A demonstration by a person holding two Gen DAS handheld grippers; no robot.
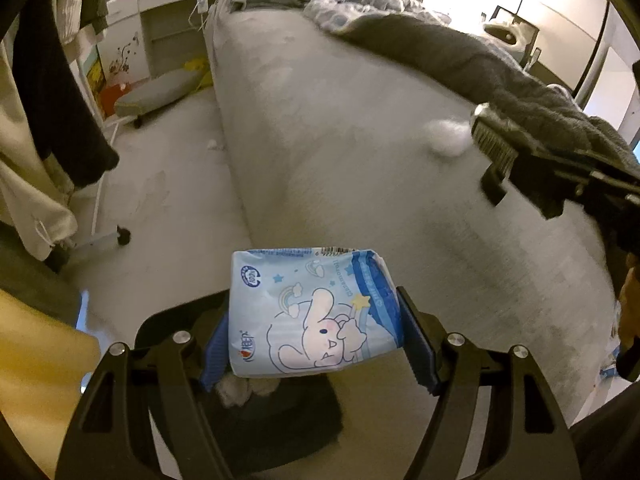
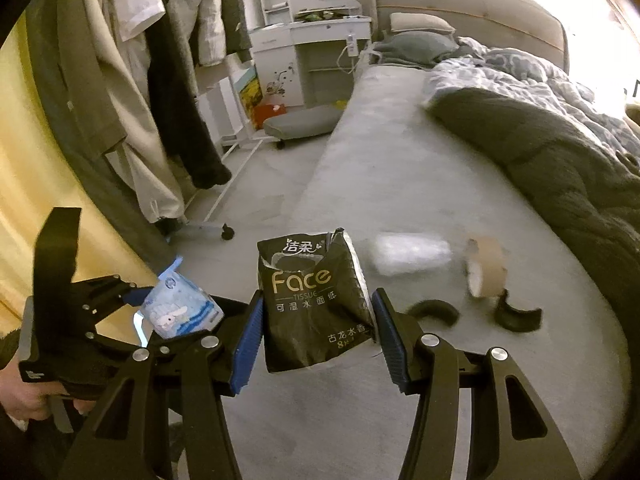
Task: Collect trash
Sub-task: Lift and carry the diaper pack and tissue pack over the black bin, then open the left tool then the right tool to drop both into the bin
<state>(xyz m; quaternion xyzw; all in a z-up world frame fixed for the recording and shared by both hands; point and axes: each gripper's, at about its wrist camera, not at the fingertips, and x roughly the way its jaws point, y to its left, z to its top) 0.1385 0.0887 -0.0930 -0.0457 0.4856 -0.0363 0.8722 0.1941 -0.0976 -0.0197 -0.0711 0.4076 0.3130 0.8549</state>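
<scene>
The left tool [image 1: 316, 320] is clamped on a light blue tissue pack [image 1: 312, 312] printed with a cartoon rabbit, its blue pads pressing both sides of the pack. In the right wrist view this same left tool [image 2: 176, 312] appears at the lower left with the blue pack [image 2: 180, 308] between its fingers, and a hand [image 2: 28, 404] grips its handle.

The right tool [image 2: 316, 328] is clamped on a black tissue pack [image 2: 316, 304] with a torn-open top and gold "Face" lettering; the pack stands roughly upright between the two blue pads. In the left wrist view the right tool [image 1: 492, 152] reaches in from the right edge, but its load cannot be made out there.

Both tools hang over the near edge of a bed [image 2: 400, 168] covered with a pale grey sheet. On the sheet beyond the black pack lie a clear plastic wrapper [image 2: 412, 256], a brown tape roll [image 2: 486, 266] standing on edge, and two curved black pieces [image 2: 434, 308] near the roll. A white wad [image 1: 446, 140] rests on the sheet just beside the right tool in the left view.

A dark grey blanket [image 2: 560, 168] is bunched along the far side of the bed. Clothes [image 2: 172, 80] hang on a wheeled rack at the left, above the pale floor [image 2: 272, 184].
</scene>
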